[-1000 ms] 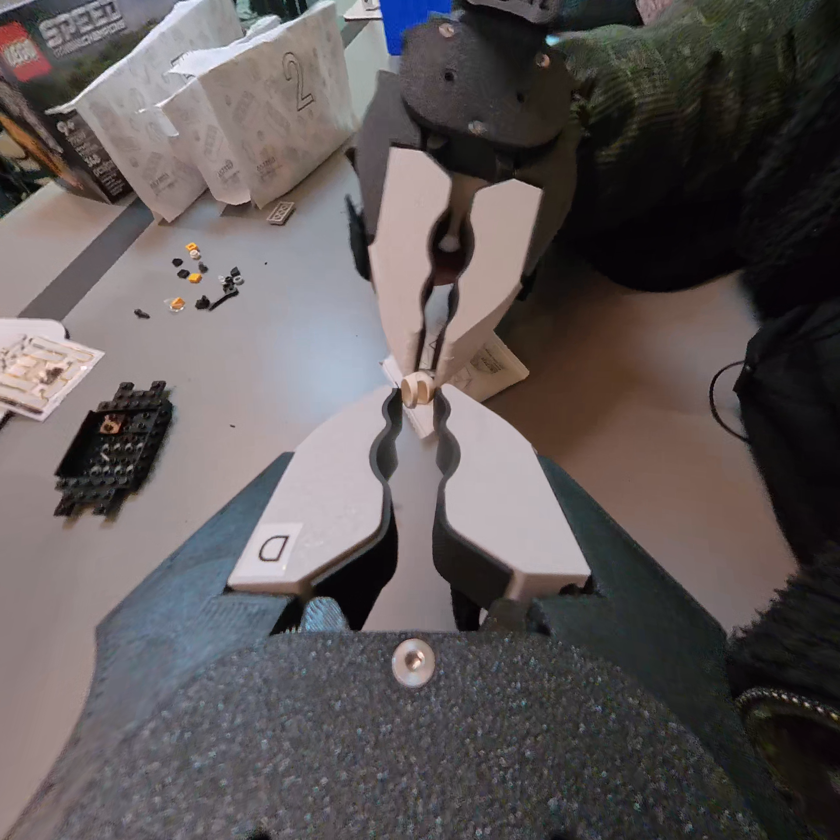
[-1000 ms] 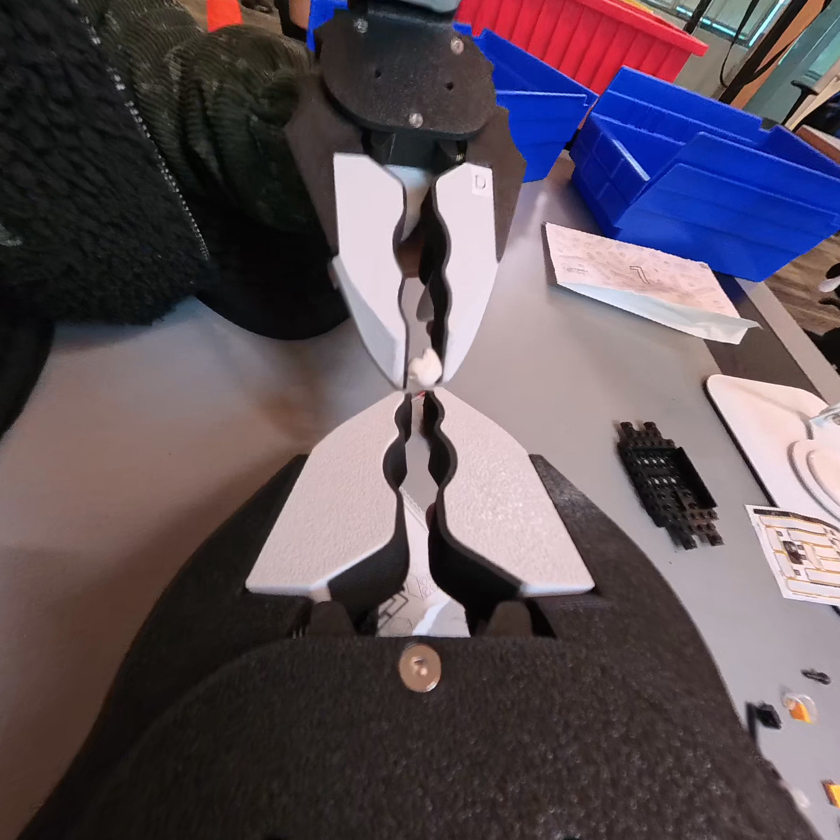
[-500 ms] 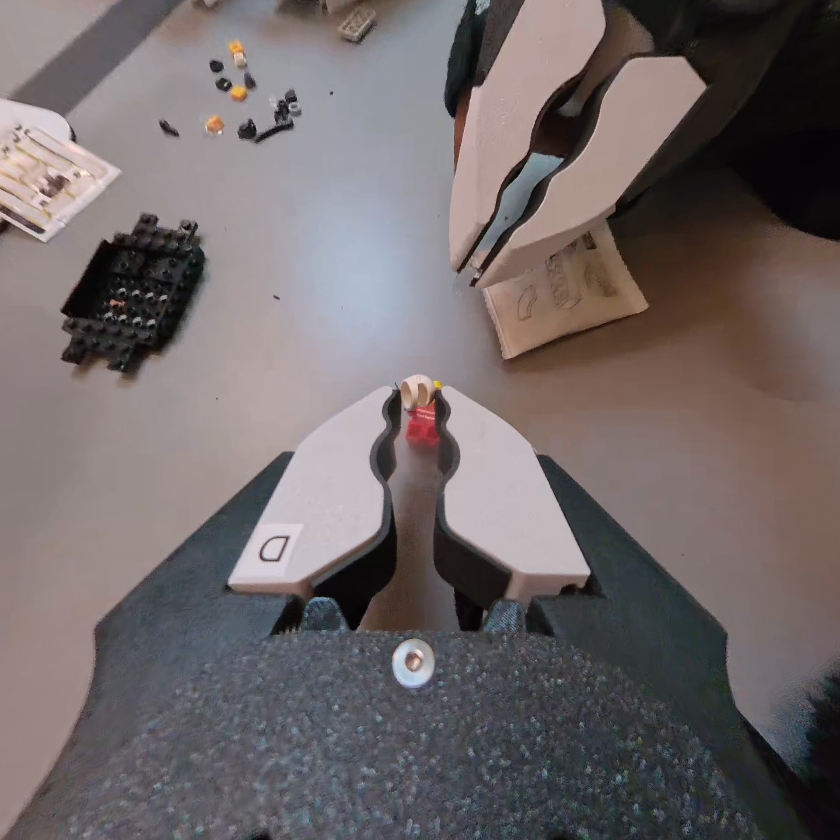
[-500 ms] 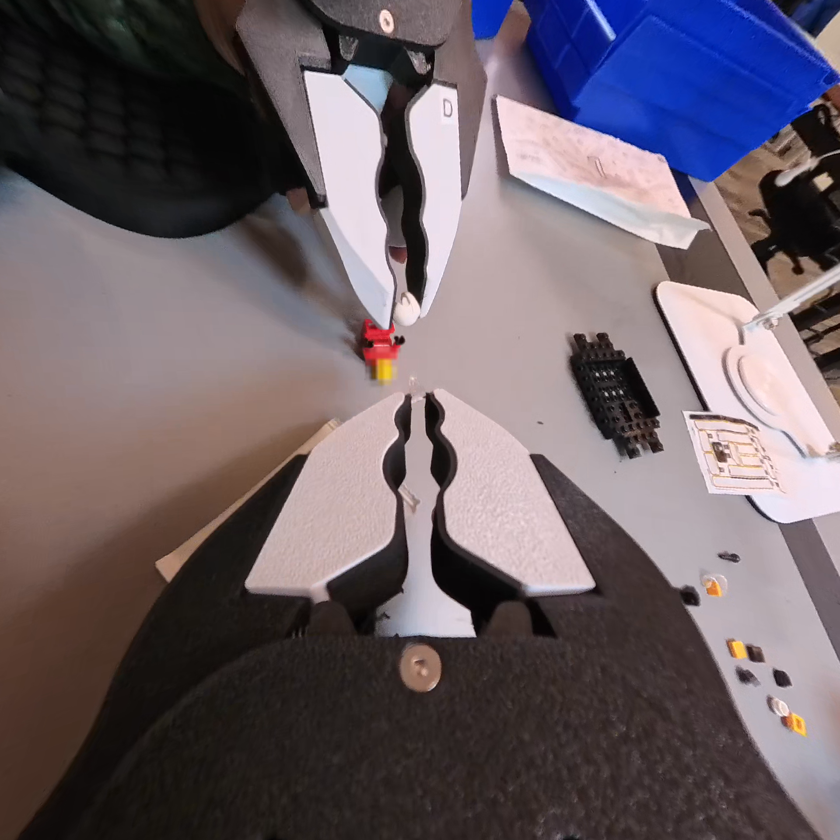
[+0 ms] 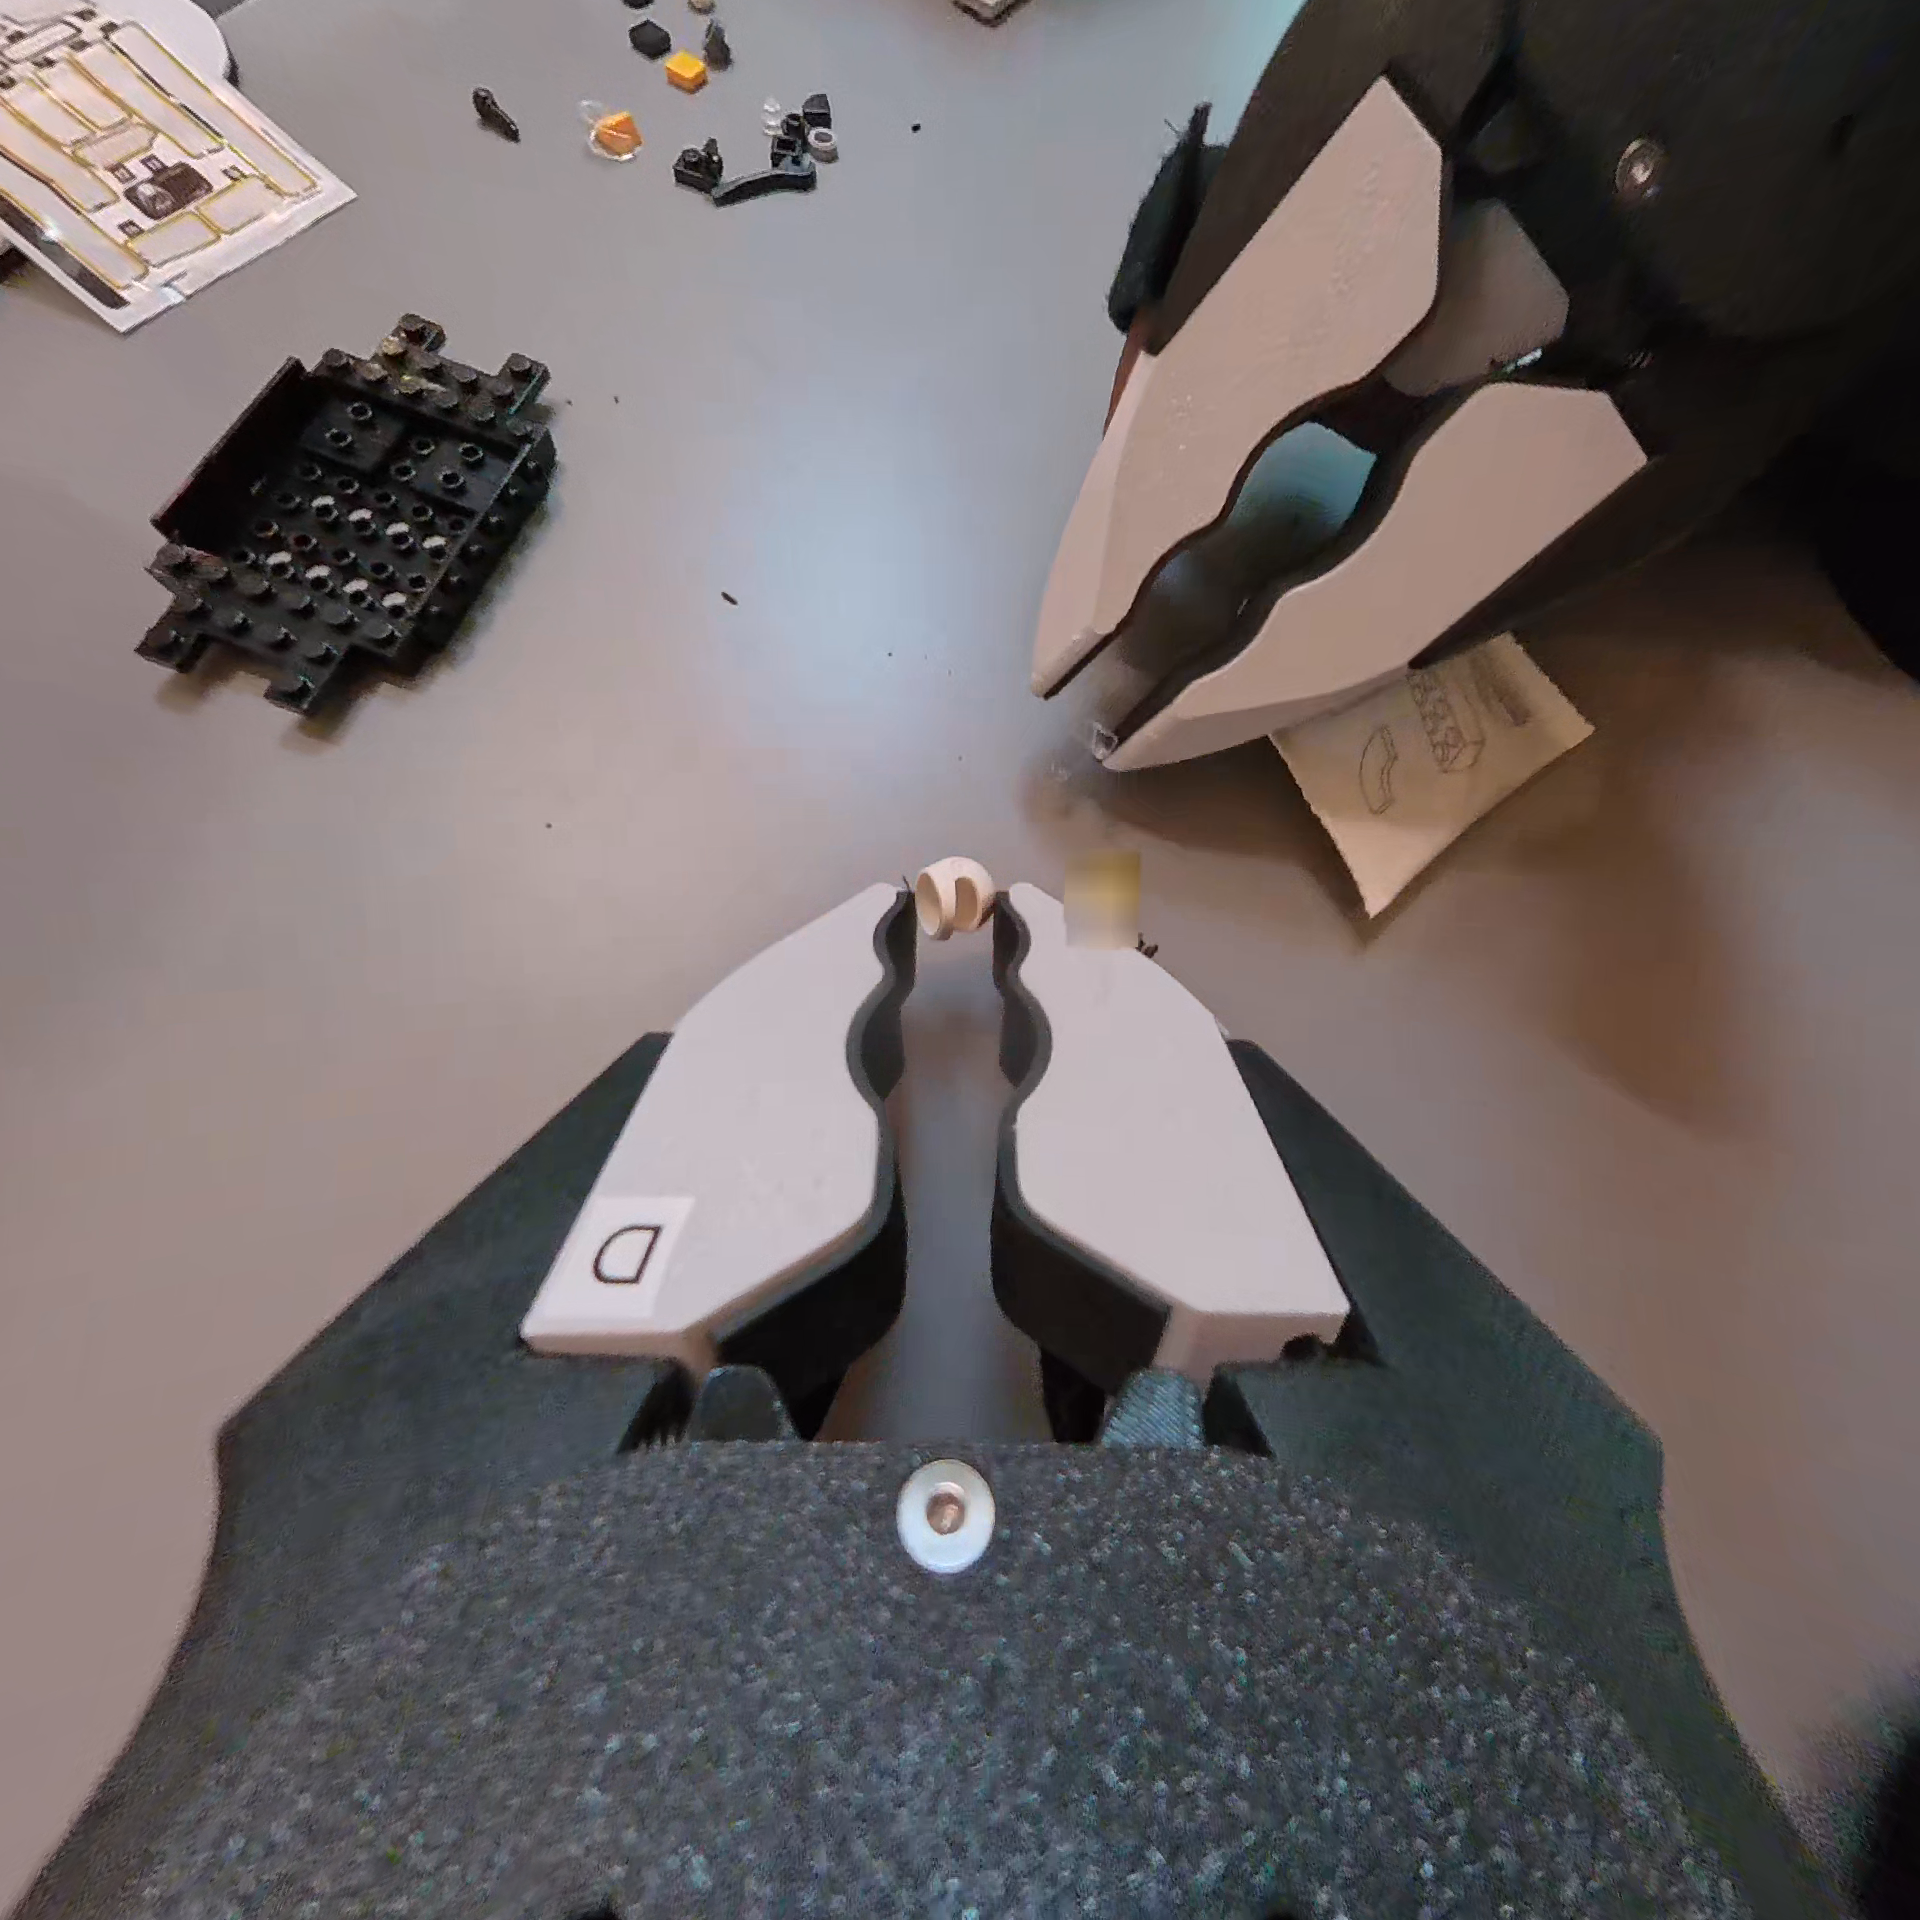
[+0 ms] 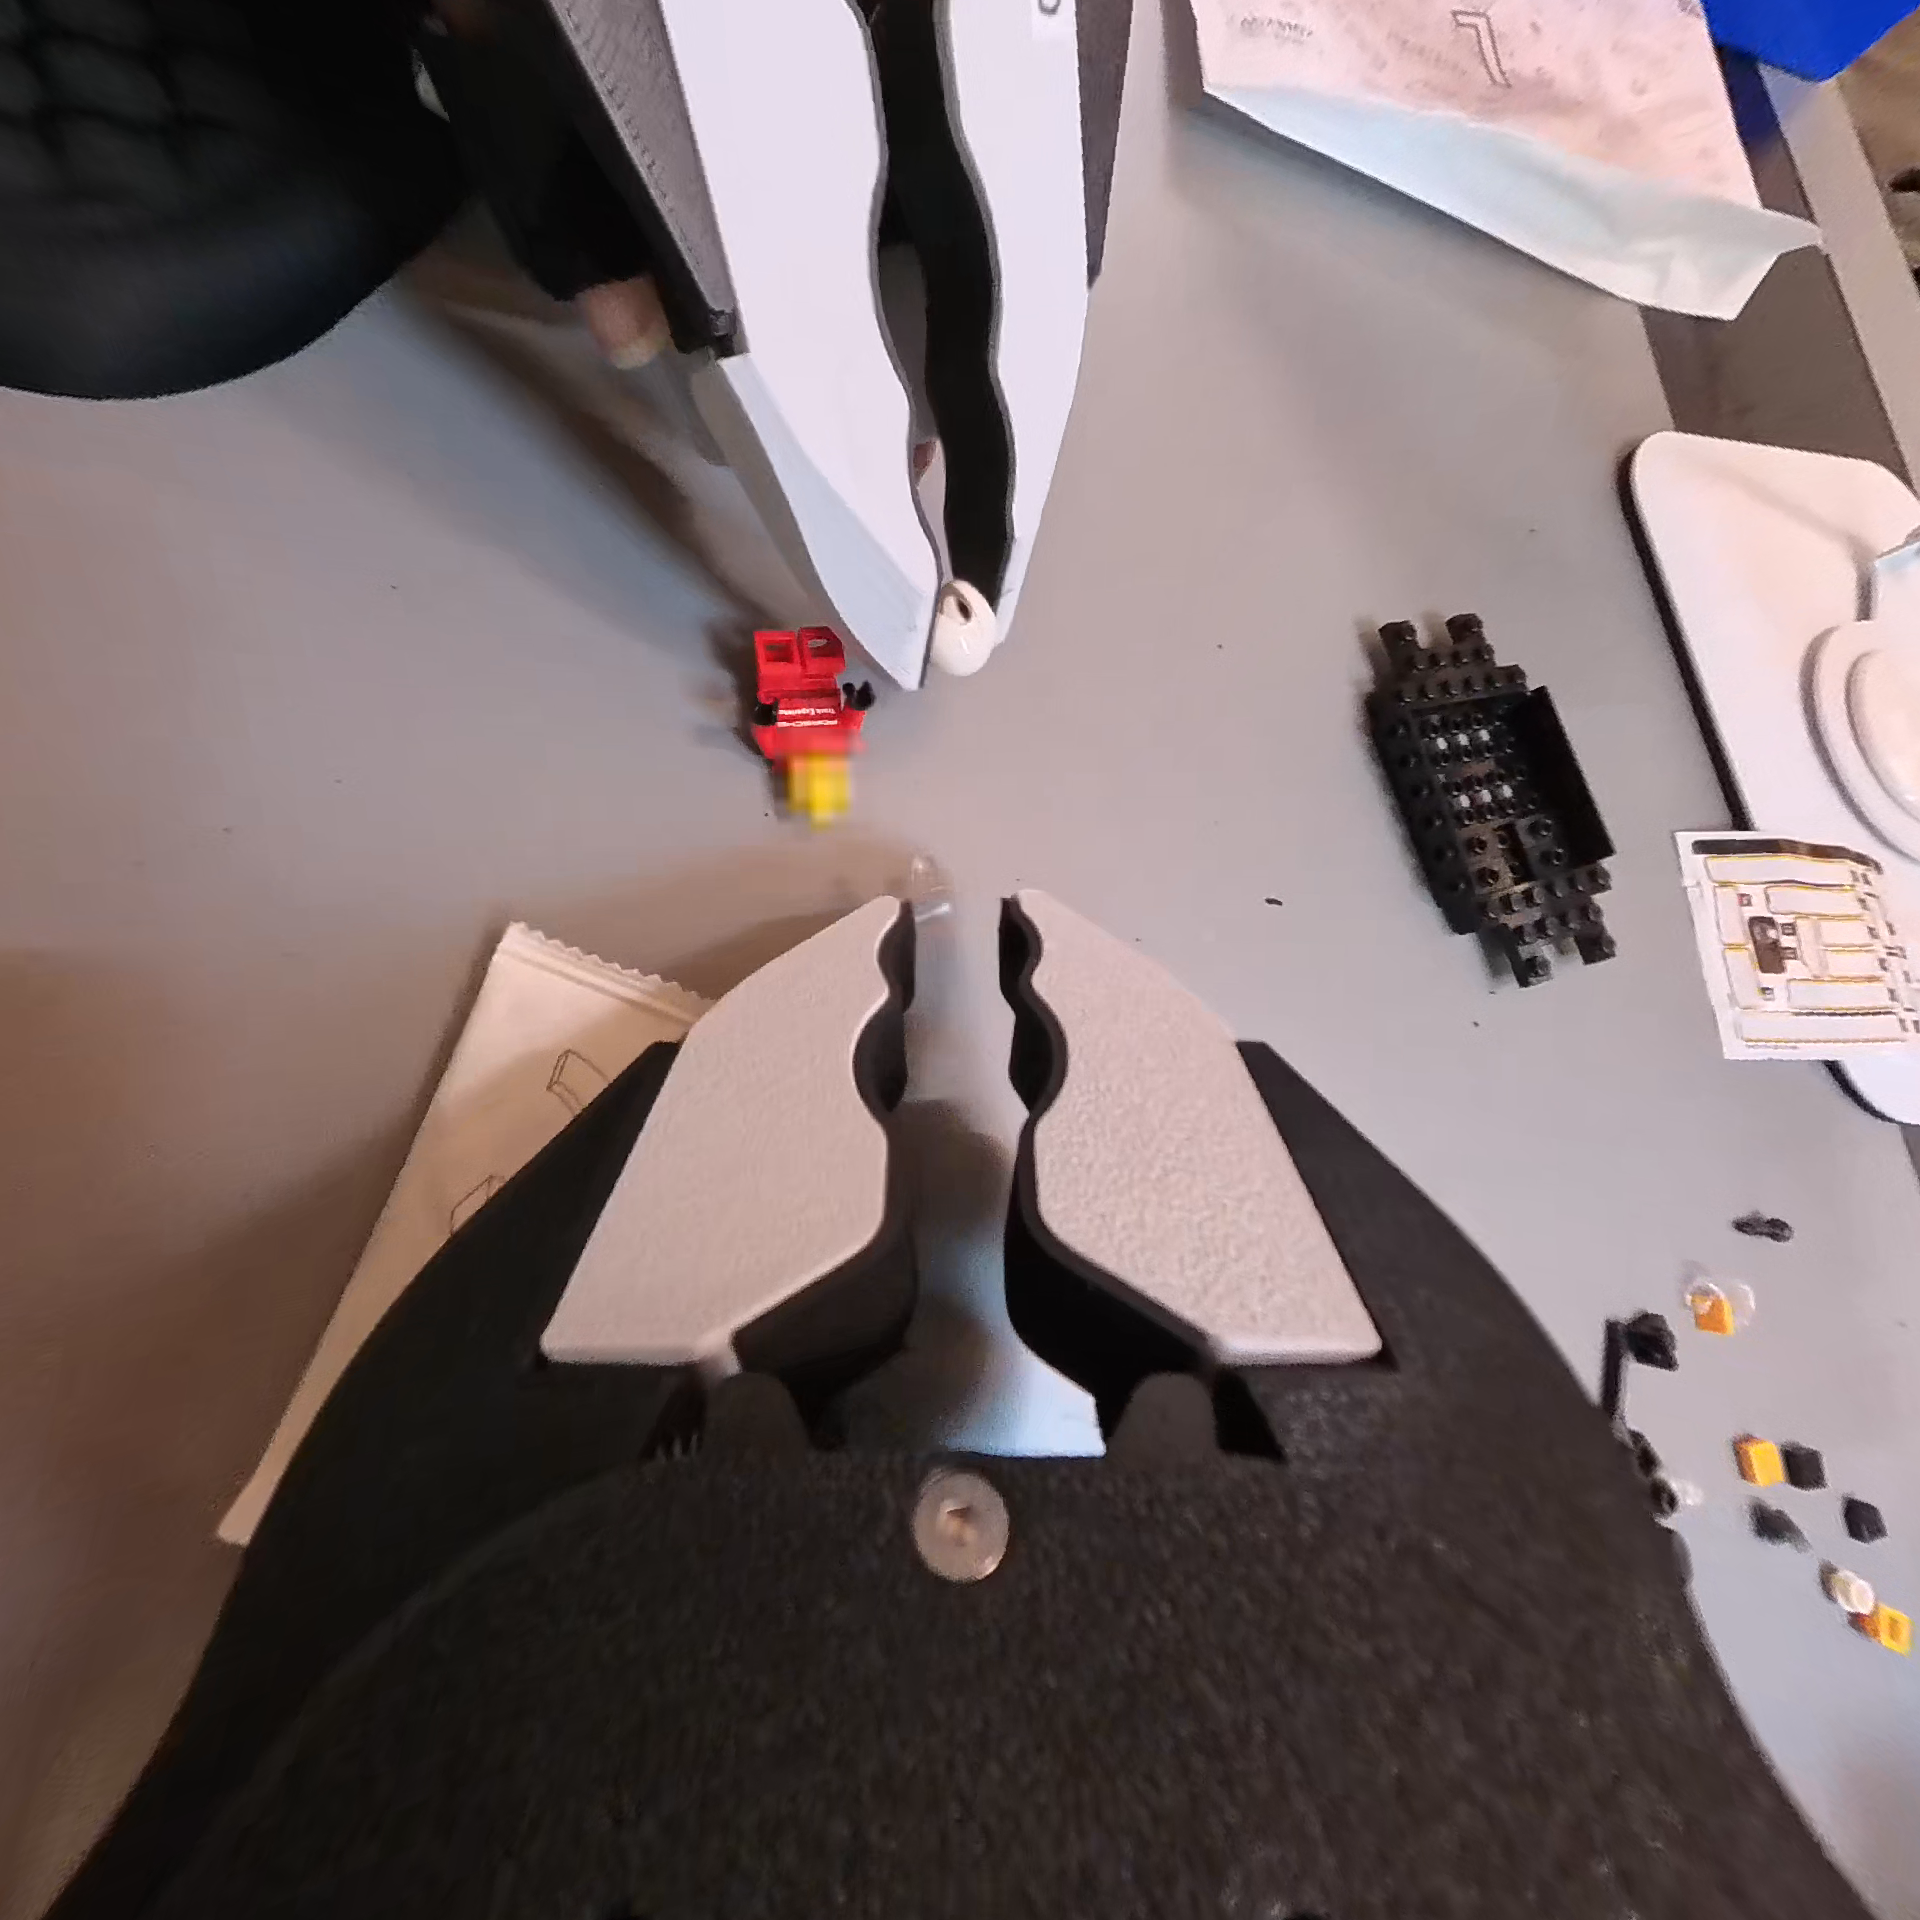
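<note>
- Setting: an indoor hobby or lab workbench, as seen past my jaws.
- Surface: plain grey table [image 5: 727, 748], a darker strip along one edge.
- Storage: corner of a blue bin [image 6: 1813, 31] at the far side.
- Toy-brick clutter: black studded base [image 5: 353, 520], printed paper bag [image 6: 1475, 135], sticker sheet [image 6: 1797, 945], small loose black and orange pieces [image 5: 717, 114].

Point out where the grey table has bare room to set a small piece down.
Bare grey table lies between the black studded base and the left gripper. It is crowded around the red minifigure, the paper bag under the right gripper, and the loose small parts.
</note>
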A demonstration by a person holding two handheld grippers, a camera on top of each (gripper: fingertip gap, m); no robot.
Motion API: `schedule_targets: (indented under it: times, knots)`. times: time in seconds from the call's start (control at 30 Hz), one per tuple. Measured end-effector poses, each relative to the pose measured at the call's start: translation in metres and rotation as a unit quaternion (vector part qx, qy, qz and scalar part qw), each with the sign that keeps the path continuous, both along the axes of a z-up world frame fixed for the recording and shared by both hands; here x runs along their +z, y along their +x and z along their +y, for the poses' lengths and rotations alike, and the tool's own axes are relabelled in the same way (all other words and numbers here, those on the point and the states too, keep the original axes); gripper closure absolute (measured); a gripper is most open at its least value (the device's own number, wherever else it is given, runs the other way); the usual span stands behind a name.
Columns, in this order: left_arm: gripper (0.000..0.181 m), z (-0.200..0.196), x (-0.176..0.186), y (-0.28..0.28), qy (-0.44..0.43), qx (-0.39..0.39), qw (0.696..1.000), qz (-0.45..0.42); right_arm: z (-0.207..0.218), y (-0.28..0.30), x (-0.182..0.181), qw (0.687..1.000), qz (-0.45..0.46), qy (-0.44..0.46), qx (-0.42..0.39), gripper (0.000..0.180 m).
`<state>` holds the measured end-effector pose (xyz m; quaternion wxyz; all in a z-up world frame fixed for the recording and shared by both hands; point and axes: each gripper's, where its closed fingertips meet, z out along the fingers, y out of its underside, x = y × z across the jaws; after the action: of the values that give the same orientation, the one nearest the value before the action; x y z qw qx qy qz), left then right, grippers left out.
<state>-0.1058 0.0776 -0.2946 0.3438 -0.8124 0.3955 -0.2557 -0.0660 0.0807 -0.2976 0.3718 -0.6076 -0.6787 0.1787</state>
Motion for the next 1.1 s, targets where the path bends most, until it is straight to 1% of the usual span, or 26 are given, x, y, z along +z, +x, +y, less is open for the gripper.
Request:
schedule_targets:
  times: [0.03,0.2,0.33,0.43,0.53,0.6,0.67,0.7,0.77,0.97,1.03,1.1]
  knots:
    - [0.166,0.001,0.000,0.001,-0.006,0.001,1.000,-0.008,-0.001,0.000,0.000,1.000,0.001,-0.009,0.000,0.162]
    - [0.152,0.000,-0.003,0.005,-0.045,0.000,0.998,-0.040,0.000,-0.002,0.006,0.997,0.031,-0.064,-0.016,0.153]
    - [0.148,0.000,0.011,0.004,-0.038,-0.005,0.996,-0.082,0.005,0.000,0.009,0.994,0.046,-0.092,-0.038,0.150]
    - [0.150,-0.009,0.021,0.011,-0.010,-0.047,0.994,-0.097,0.002,-0.002,0.009,0.996,0.040,-0.079,-0.027,0.148]
    - [0.150,-0.021,0.022,0.025,0.035,-0.098,0.992,-0.071,-0.008,-0.009,0.009,0.999,0.032,-0.044,0.000,0.147]
    - [0.155,-0.026,0.017,0.030,0.053,-0.118,0.991,-0.044,-0.013,-0.013,0.011,0.999,0.038,-0.035,0.012,0.147]
    - [0.174,-0.034,0.011,0.031,0.039,-0.139,0.989,-0.028,-0.012,-0.013,0.016,0.998,0.052,-0.027,0.014,0.147]
    - [0.179,-0.034,0.008,0.030,0.035,-0.138,0.989,-0.023,-0.011,-0.013,0.018,0.998,0.058,-0.027,0.012,0.147]
    - [0.179,-0.028,0.004,0.025,0.038,-0.122,0.992,-0.006,-0.009,-0.011,0.022,0.997,0.069,-0.030,0.008,0.147]
    - [0.164,-0.024,0.010,0.019,0.059,-0.112,0.992,-0.005,-0.005,-0.008,0.024,0.997,0.073,-0.019,-0.001,0.147]
    - [0.158,-0.027,0.011,0.015,0.069,-0.122,0.990,0.002,-0.006,-0.005,0.025,0.997,0.074,-0.024,-0.001,0.148]
    - [0.148,-0.032,0.009,0.013,0.064,-0.141,0.988,0.006,-0.012,-0.003,0.024,0.997,0.070,-0.042,0.008,0.151]
